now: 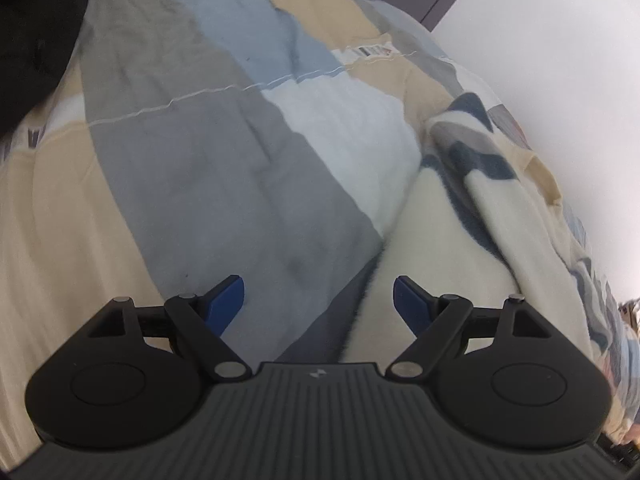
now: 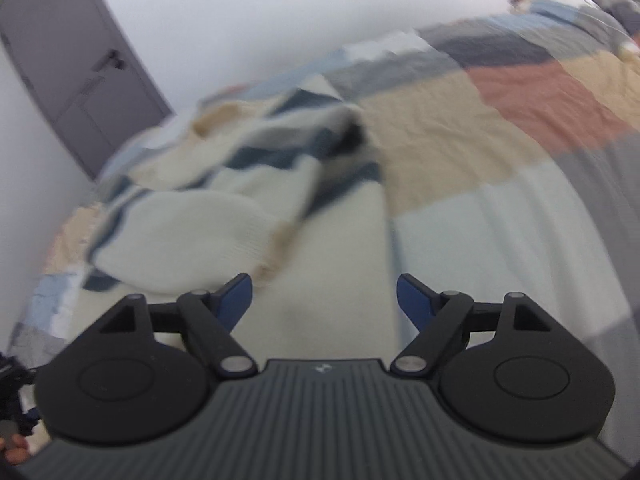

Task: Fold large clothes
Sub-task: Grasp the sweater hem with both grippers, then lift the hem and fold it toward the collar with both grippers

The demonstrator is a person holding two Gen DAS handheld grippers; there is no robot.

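Bed with patchwork quilt (image 1: 192, 168) carries a soft, floppy cream sweater (image 2: 192, 224); both tools, left (image 1: 319, 300) and right (image 2: 325, 298), wide and empty; best gripped at hem or cuff.

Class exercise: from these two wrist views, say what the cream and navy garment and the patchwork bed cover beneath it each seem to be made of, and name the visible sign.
Cream and navy garment: apparently a thick knit, wool or acrylic; matte and fuzzy, with ribbing faintly visible along its rounded edge.

Patchwork bed cover: probably woven cotton; flat, matte colour blocks with fine creases and a pale stitched seam. The fibre itself cannot be confirmed.
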